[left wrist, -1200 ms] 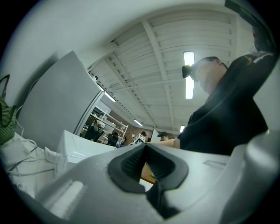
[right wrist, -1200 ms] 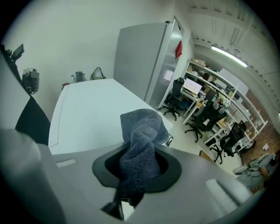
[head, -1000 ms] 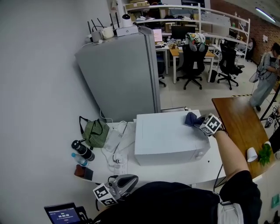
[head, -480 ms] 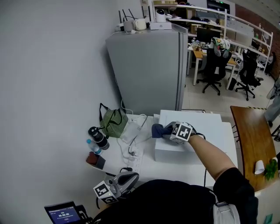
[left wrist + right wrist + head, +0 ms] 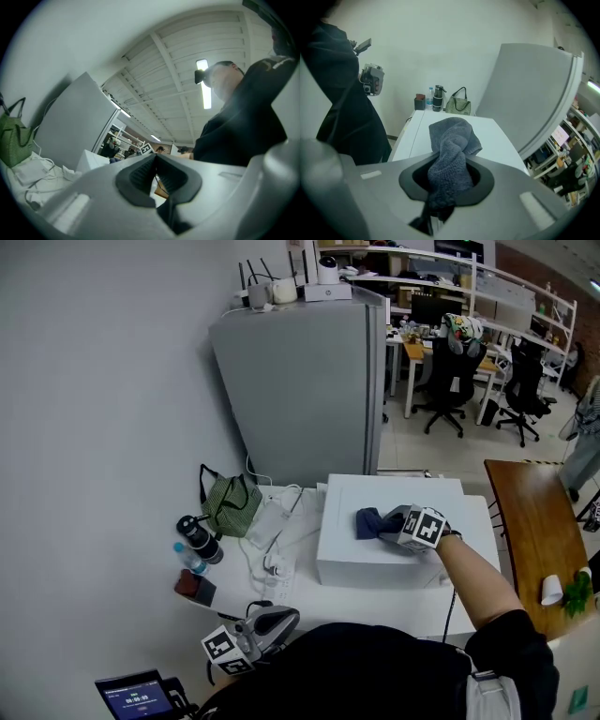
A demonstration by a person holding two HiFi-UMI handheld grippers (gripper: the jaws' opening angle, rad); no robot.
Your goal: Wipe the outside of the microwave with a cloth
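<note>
Your right gripper (image 5: pixel 447 180) pinched a dark blue-grey terry cloth (image 5: pixel 452 140) between its jaws, the bunched fabric filling the gap and spilling forward over the pads. In the head view that cloth lay pressed on the flat top of the boxy white microwave (image 5: pixel 403 495), towards the middle of the top and nearer its front edge, with your right forearm reaching across from the right. The microwave sat on a white table (image 5: pixel 305 594), just in front of a tall grey cabinet-like unit (image 5: pixel 300 390) that stood against the wall. To the left of the microwave on the same table were a tangle of white cables (image 5: pixel 267 554), a green woven bag with dark handles (image 5: pixel 228 504) and a black cylindrical flask (image 5: pixel 199 538) lying beside a small clear bottle (image 5: pixel 187 559). Your left gripper (image 5: pixel 156 171) was held low by your body, well apart from the microwave, its dark ribbed pads pressed together with nothing between them. A brown wooden tabletop (image 5: pixel 527 512) stood to the right, with a white paper cup (image 5: pixel 553 589) on it.
</note>
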